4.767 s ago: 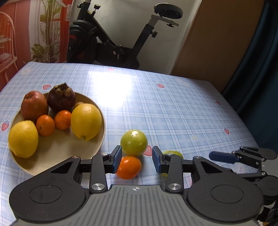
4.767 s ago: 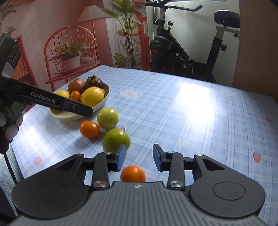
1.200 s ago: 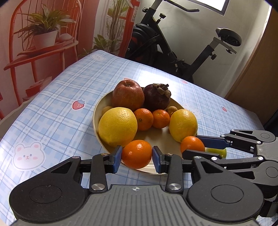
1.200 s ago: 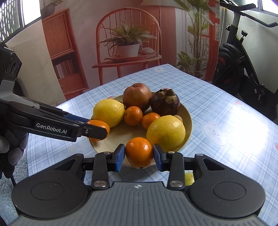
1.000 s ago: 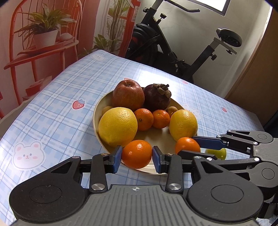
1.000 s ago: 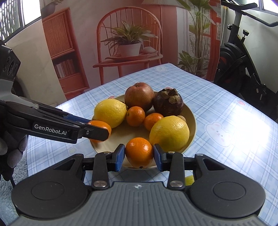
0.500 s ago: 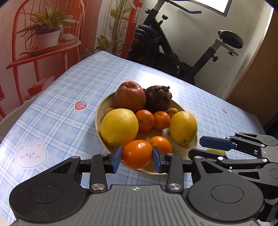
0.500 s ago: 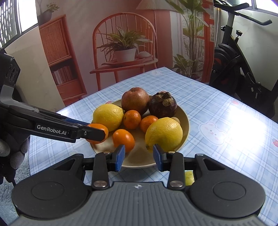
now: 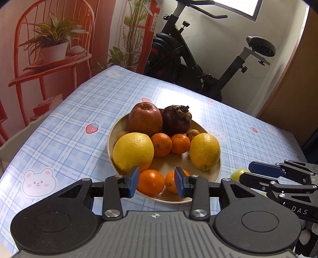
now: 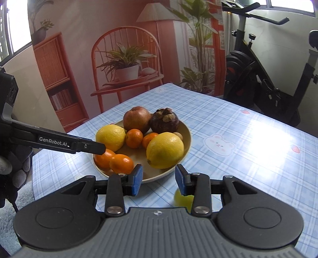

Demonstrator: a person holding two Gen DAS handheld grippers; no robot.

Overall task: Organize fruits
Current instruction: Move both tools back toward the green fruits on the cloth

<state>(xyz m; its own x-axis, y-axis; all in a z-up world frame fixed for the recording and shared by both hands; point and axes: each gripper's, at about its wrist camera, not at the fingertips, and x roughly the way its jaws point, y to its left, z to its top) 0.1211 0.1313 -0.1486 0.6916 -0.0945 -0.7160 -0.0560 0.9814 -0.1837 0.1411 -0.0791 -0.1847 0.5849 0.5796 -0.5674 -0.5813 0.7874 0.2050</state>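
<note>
Daylit room, sharp in the middle, bent at the rims.
Window (image 9: pixel 236 6) light at twelve o'clock throws white glare on the tablecloth (image 10: pixel 266 139) at three o'clock; fisheye curves the edges, corners go dark, and the green fruit (image 10: pixel 183 199) near six o'clock is blurred.

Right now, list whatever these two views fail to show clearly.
- Left wrist view: green fruit mostly behind the right gripper.
- Right wrist view: same fruit blurred, partly behind that gripper's own finger.
- Left wrist view: small brown fruit half behind the lemon; kind unclear.
- Both views: nearest table, under gripper bodies.
</note>
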